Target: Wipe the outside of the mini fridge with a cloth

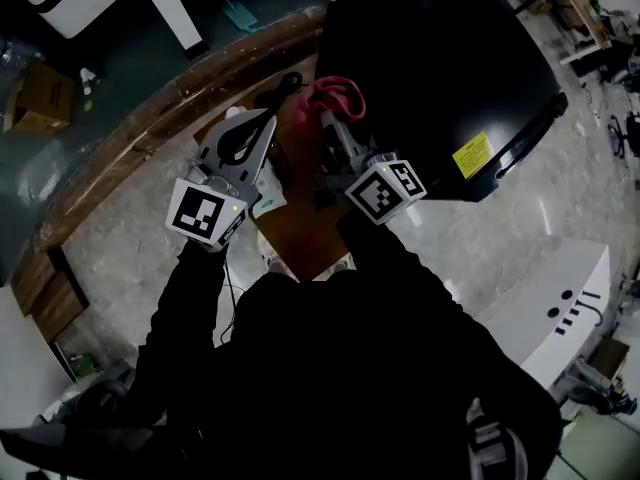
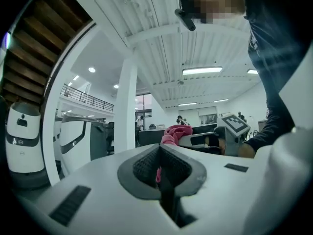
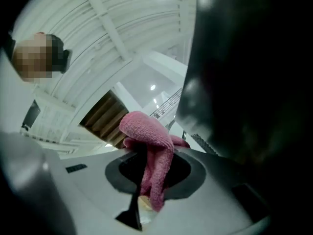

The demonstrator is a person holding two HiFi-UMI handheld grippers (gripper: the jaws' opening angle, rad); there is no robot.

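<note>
The black mini fridge [image 1: 430, 68] fills the upper right of the head view, with a yellow label [image 1: 472, 154] on its near face. My right gripper [image 1: 332, 120] is shut on a pink cloth [image 1: 338, 96] right beside the fridge's left side. In the right gripper view the cloth [image 3: 151, 151] hangs bunched between the jaws, and the dark fridge wall [image 3: 244, 82] looms close on the right. My left gripper [image 1: 262, 120] is held to the left of the cloth, jaws shut on nothing. The left gripper view shows its closed tips [image 2: 159, 148] and the cloth [image 2: 177, 131] beyond.
A curved wooden counter [image 1: 150, 118] runs across the left, with a black cable [image 1: 285, 86] lying near the cloth. A cardboard box [image 1: 40, 98] sits on the floor beyond it. A white machine [image 1: 560, 298] stands at the right. A white pillar [image 2: 124, 111] rises behind.
</note>
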